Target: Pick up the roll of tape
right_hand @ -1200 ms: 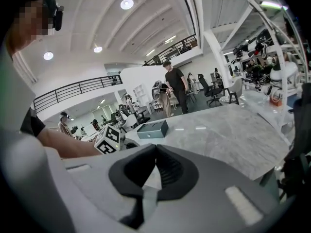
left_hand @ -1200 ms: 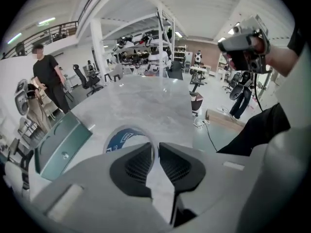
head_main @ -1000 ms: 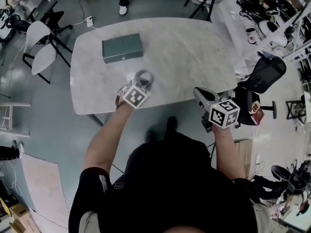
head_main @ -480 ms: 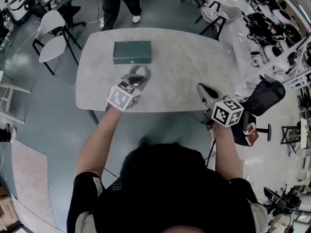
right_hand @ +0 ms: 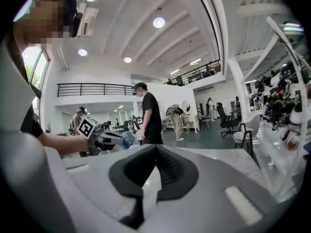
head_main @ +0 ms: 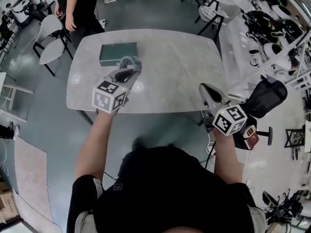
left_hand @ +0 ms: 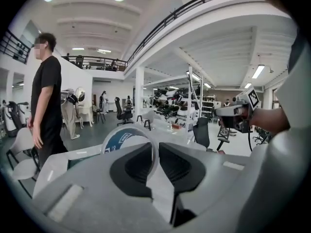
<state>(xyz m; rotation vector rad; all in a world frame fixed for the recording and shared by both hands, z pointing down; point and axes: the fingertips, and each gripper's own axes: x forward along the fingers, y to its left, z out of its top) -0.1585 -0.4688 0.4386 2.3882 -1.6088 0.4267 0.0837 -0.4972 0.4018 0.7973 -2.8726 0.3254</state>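
The roll of tape (head_main: 131,59) is a pale ring with a blue label inside (left_hand: 121,139). It hangs in the air above the marble table (head_main: 175,67). My left gripper (head_main: 126,73) is shut on it, the ring's wall pinched between the two dark pads (left_hand: 156,152). My right gripper (head_main: 204,88) hovers at the table's near right edge, apart from the tape. Its jaws (right_hand: 155,152) meet with nothing between them. The right gripper view shows the left gripper (right_hand: 109,139) far off with the roll in it.
A green flat box (head_main: 117,52) lies on the far left of the table. A person in black (head_main: 77,8) stands by the far left corner, beside a white chair (head_main: 48,38). A black office chair (head_main: 265,98) stands off the table's right end.
My left gripper has risen from the table with the tape roll in it. My right gripper has also come up a little. A person has walked to the table's far left corner.
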